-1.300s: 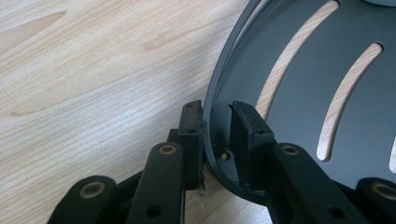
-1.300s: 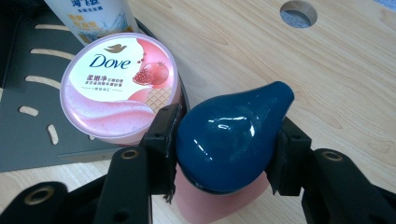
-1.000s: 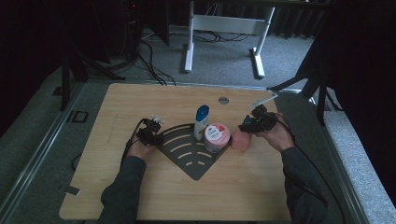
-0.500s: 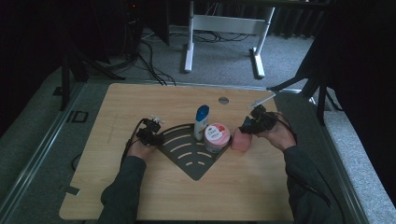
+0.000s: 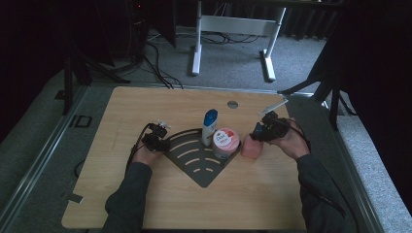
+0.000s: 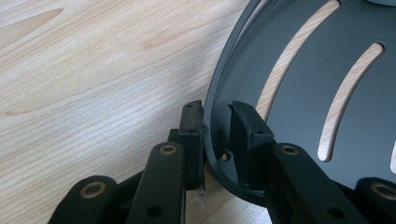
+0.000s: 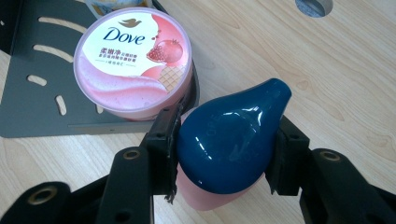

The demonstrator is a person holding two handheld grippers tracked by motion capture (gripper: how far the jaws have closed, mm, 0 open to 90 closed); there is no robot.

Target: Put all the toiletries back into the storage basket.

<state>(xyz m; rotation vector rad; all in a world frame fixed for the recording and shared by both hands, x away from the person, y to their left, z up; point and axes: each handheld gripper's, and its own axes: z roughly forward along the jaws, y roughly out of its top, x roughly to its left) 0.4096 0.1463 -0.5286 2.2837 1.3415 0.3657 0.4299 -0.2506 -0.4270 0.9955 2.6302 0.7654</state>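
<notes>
A dark fan-shaped slotted tray [image 5: 194, 162] lies mid-table. On it stand a white bottle with a blue cap [image 5: 210, 126] and a pink Dove tub [image 5: 225, 141]. My left gripper [image 5: 163, 142] sits at the tray's left corner. Its jaws straddle the raised rim [image 6: 209, 116], closed on it, the outer pad [image 6: 192, 133] flat against it. Just right of the tray a pink bottle [image 5: 250, 147] rests on the table. My right gripper [image 7: 227, 140] is shut on that bottle's glossy blue cap [image 7: 233, 126]. The bottle stands close beside the tub [image 7: 133, 60].
A round grommet hole [image 5: 232, 104] sits in the tabletop behind the bottle. Bare wood lies in front of the tray and to its left. Dark stands and a white desk frame [image 5: 197, 43] stand on the floor beyond the table's far edge.
</notes>
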